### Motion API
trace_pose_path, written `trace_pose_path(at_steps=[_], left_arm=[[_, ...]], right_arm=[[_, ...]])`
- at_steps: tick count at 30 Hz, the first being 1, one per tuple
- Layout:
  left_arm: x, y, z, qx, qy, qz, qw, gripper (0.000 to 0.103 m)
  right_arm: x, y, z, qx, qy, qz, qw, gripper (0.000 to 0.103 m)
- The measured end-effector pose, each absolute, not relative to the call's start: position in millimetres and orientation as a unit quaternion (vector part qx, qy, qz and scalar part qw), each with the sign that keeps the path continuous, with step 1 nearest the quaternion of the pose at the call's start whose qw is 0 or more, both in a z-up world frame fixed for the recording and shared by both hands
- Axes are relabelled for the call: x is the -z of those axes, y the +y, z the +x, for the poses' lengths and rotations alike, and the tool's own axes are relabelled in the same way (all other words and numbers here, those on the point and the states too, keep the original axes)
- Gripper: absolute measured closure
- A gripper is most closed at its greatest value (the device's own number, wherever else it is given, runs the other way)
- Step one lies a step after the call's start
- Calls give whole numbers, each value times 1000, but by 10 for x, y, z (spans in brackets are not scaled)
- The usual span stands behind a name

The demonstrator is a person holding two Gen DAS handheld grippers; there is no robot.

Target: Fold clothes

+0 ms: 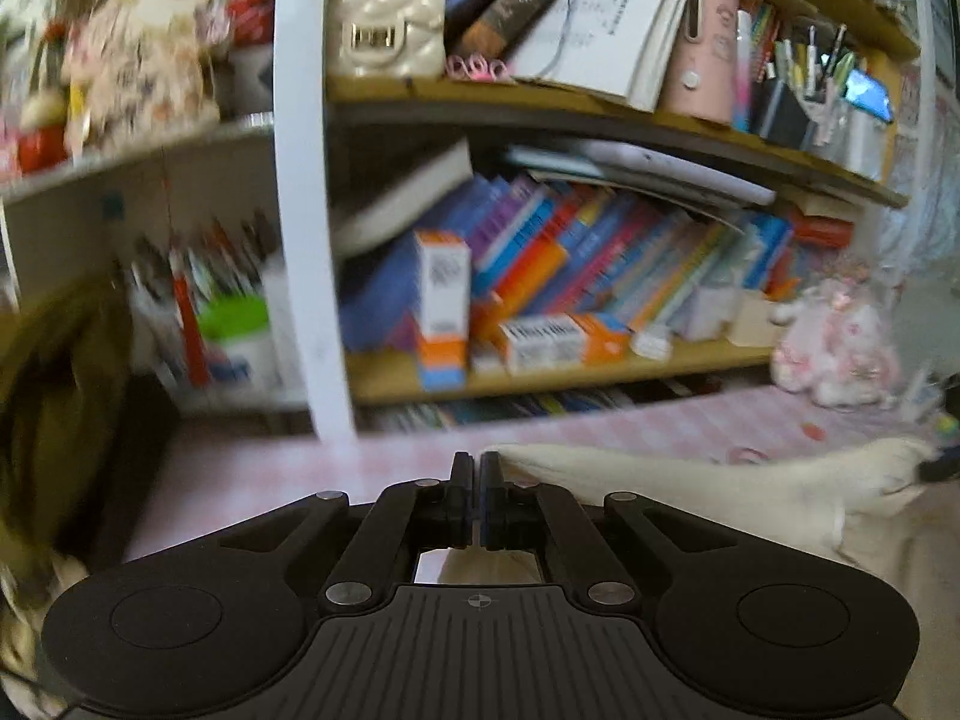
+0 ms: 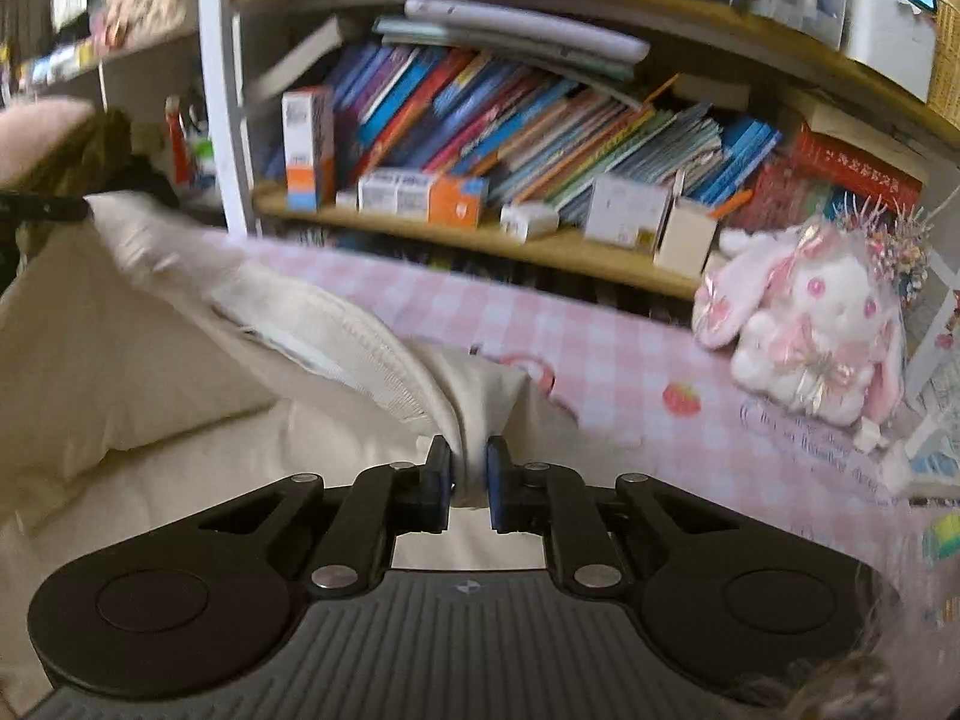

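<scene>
A cream garment (image 2: pixel 150 330) lies partly lifted over a table with a pink checked cloth (image 2: pixel 630 360). My right gripper (image 2: pixel 468 465) is shut on a bunched fold of it, and cloth fills the narrow gap between the blue pads. In the left wrist view my left gripper (image 1: pixel 477 468) has its jaws pressed together. The cream garment (image 1: pixel 660 480) runs from its tips off to the right, and more cloth shows beneath the fingers. The cloth stretches between the two grippers, raised above the table.
A bookshelf (image 2: pixel 480 120) packed with books and small boxes stands right behind the table, with a white upright post (image 1: pixel 306 180) at its left. A pink and white plush rabbit (image 2: pixel 810 330) sits on the table at the right. Pen pots fill the shelves.
</scene>
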State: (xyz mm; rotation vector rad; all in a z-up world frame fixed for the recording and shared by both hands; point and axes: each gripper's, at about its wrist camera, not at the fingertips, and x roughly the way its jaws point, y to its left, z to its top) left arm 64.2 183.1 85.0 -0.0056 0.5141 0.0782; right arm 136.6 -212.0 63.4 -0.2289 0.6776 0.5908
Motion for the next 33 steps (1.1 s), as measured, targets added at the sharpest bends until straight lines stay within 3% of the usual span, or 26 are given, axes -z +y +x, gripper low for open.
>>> trace_pose_path(at_steps=[8,10,11,12,14,16,19,20,24,33], left_arm=[[-679,1906,1471,-92,273,46,957,102],[-552,1934,1708,-124,294,50,946,92],[-489,1965,1805,-141,306,44,941,92],[-427,2008,1880,-157,317,32,935,92],[-343,2077,1925,-167,332,17,928,87],[-301,2090,1863,-161,336,20,928,68],[-317,2046,1659,-152,328,28,932,53],[-330,2024,1575,-148,325,28,934,52],[-338,1854,1172,-93,317,-15,944,46],[216,1024,490,-33,381,-47,923,46]], right_arm=[[-752,-1970,2151,-298,320,-95,894,95],[-668,-1857,2467,-260,315,-112,906,95],[-620,-1811,2621,-237,313,-121,912,94],[-569,-1782,2755,-216,316,-126,915,93],[-476,-1737,2971,-179,319,-135,921,67],[-433,-1746,3019,-173,312,-136,924,62],[-391,-1829,2876,-197,308,-132,921,50],[-376,-1857,2819,-206,308,-132,919,46],[-242,-1956,2530,-241,320,-159,902,41],[73,-1770,2178,-309,352,-190,863,39]])
